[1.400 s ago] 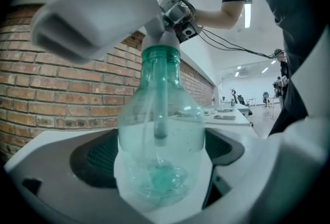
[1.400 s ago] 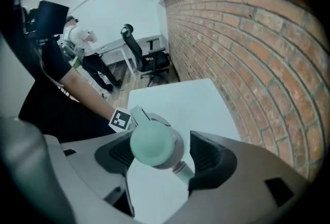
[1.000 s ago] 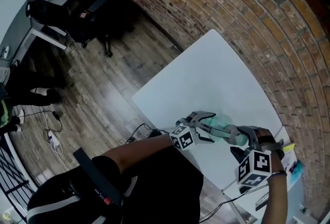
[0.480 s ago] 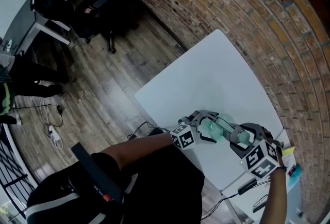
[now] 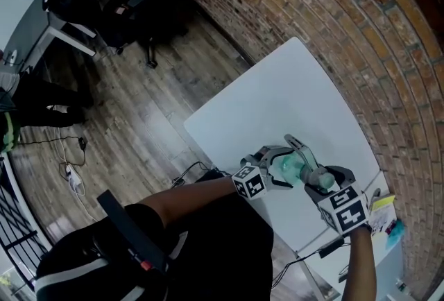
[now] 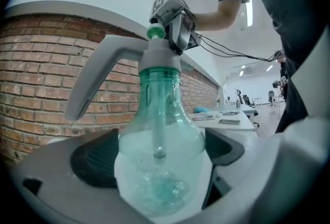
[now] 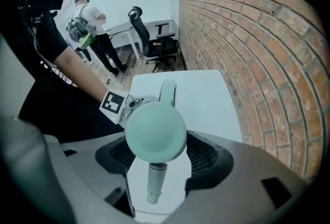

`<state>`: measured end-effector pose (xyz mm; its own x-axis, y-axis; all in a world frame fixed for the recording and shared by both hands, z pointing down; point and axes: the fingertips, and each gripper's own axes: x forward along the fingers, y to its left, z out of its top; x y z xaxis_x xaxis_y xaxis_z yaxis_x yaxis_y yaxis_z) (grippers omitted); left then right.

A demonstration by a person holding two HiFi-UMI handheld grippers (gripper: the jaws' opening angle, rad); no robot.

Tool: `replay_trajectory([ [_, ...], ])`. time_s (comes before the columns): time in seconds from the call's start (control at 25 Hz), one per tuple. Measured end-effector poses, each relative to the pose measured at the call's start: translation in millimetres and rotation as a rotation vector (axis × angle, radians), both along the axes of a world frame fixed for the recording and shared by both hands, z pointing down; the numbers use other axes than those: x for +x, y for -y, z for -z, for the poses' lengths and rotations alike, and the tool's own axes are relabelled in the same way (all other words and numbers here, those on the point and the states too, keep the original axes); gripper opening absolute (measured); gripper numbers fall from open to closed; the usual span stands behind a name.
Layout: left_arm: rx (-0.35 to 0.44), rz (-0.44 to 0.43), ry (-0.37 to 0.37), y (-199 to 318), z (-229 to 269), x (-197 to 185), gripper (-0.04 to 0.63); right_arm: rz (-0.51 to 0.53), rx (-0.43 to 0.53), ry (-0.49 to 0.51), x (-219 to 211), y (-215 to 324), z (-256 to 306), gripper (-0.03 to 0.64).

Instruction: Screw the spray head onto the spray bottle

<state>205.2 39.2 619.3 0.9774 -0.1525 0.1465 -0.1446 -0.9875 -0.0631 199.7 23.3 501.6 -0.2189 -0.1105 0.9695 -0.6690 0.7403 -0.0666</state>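
Left gripper jaws clamp the spray bottle by its clear body, one pad on each side. Right gripper jaws pinch the spray head at its round green cap. Head sits on the bottle neck, over the white table.

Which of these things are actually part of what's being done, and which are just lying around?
In the job: bottle, held by the left gripper; spray head, held by the right gripper.
Just lying about: table, office chair, floor cables, papers.
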Motion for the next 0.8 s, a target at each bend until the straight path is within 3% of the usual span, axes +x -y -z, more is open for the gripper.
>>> replay_trajectory([
  [0.16,0.011,0.010,0.019,-1,3,-3,0.518,-0.180,0.011,0.029,3,2,-1,0.287],
  [0.32,0.024,0.013,0.008,-5,14,-4,0.518,-0.247,0.014,0.034,5,2,-1,0.287],
  [0.56,0.012,0.037,-0.004,3,27,5,0.518,-0.215,-0.007,0.058,4,1,-5,0.287],
  [0.8,0.032,-0.035,0.043,-2,24,23,0.518,-0.049,0.109,0.006,3,8,26,0.287],
])
